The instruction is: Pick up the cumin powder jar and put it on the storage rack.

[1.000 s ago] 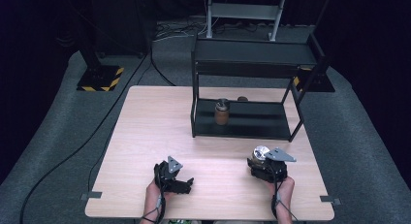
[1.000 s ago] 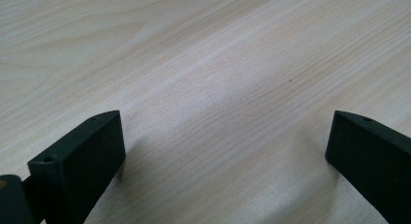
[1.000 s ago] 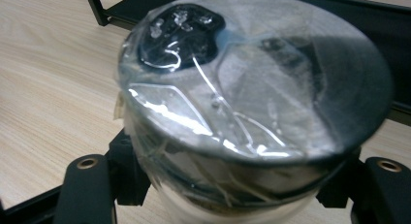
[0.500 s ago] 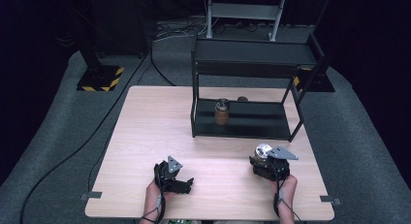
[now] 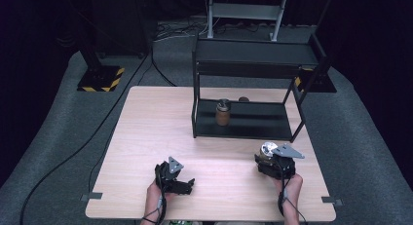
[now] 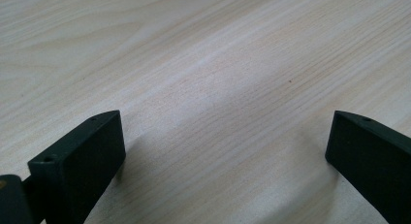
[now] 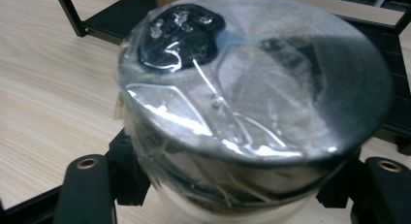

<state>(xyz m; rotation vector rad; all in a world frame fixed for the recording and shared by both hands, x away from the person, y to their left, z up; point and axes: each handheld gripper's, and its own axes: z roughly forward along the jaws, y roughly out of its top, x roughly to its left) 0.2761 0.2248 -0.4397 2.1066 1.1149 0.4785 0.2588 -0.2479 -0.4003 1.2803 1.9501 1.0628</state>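
Observation:
My right gripper [image 5: 271,157] is near the table's front right, shut on a jar with a shiny silver lid [image 5: 267,148]. In the right gripper view the jar [image 7: 252,88] is wrapped in clear film with a dark patch on top, and the black fingers [image 7: 87,185] press on its sides. My left gripper [image 5: 185,184] lies low on the wooden table [image 5: 146,127] at the front left. Its jaws stand wide apart in the left gripper view [image 6: 218,151], with only bare wood between them.
A black two-level rack [image 5: 253,54] stands at the back right of the table. A brown jar with a silver lid [image 5: 222,113] sits on its lower shelf, and a small brown object [image 5: 243,99] lies behind it. Dark floor and cables surround the table.

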